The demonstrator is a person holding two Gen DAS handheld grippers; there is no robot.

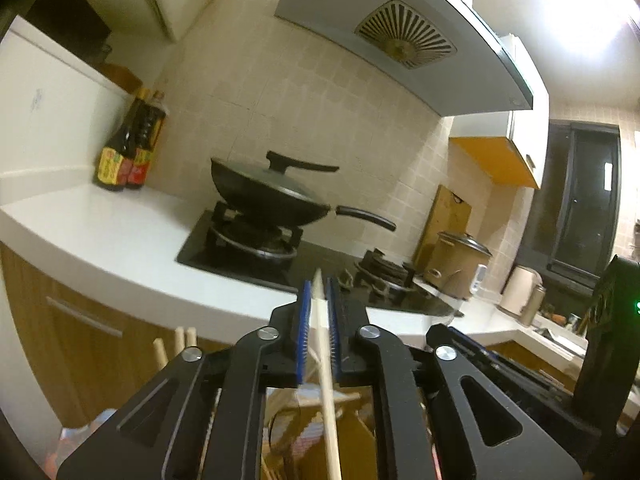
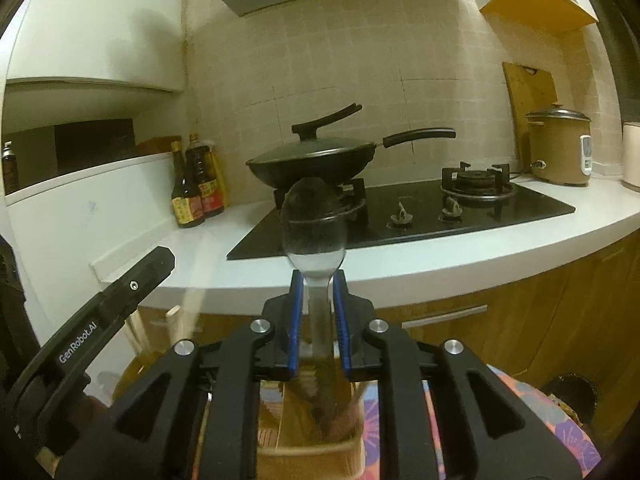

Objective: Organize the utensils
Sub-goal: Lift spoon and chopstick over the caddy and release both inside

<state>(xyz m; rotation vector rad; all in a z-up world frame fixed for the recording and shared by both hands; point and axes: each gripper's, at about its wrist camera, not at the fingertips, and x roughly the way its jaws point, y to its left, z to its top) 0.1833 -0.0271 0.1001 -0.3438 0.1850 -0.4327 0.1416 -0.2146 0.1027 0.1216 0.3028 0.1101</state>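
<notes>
My left gripper [image 1: 319,292] has a pale wooden chopstick [image 1: 327,364] standing slanted between its blue pads, with a gap showing on the left side, so the jaws are slightly open. The chopstick's lower end drops into a wooden utensil holder [image 1: 304,412] below. My right gripper [image 2: 319,280] is also slightly open around the handle of a metal spoon [image 2: 312,224], with gaps on both sides. The spoon's bowl points up and its blurred handle reaches down into the same holder [image 2: 316,456]. More chopsticks [image 2: 174,316] stick up at the left. The left gripper's finger [image 2: 132,284] shows beside them.
Ahead is a white counter [image 2: 208,264] with a black gas hob [image 2: 420,216]. A lidded wok [image 2: 316,156] sits on the left burner. Sauce bottles [image 2: 196,184] stand at the left, a rice cooker [image 2: 560,148] and a cutting board [image 2: 528,96] at the right. Wooden cabinet doors [image 2: 520,312] lie below.
</notes>
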